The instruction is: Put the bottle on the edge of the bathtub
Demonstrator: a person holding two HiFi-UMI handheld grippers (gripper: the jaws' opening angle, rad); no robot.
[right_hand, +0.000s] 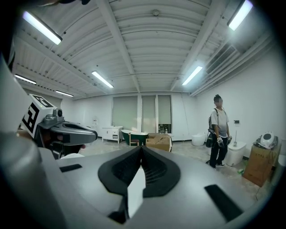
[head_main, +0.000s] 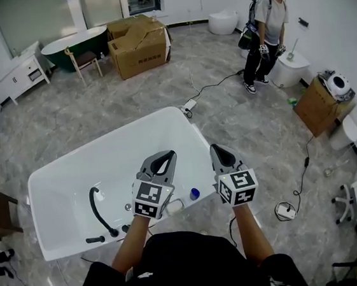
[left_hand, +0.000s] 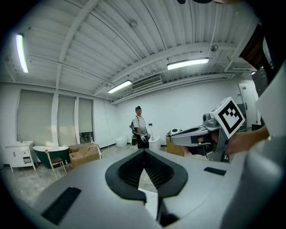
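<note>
Both tongs hang over the near right corner of the white bathtub (head_main: 75,189), and both are closed with nothing in them: the left tongs (head_main: 165,154) show their tips meeting in the left gripper view, and the right tongs (head_main: 215,147) are pressed together the same way. The bottle (head_main: 194,194) is on the tub's near rim, close to that right corner; from above only its small blue cap shows, just between the two marker cubes and below the tongs. A small white thing sits beside it on the rim, too hidden to make out. Along the same near rim, toward the left end, stands a black faucet (head_main: 96,209). Nothing lies between the tongs and the bottle. Past the tub's far right corner a power strip (head_main: 189,106) lies on the floor with a cable (head_main: 222,79) running off toward a person (head_main: 268,29), who stands well apart beside a toilet (head_main: 288,69). Further back are cardboard boxes (head_main: 138,44), a dark green tub (head_main: 71,45) and a white cabinet (head_main: 24,72).
</note>
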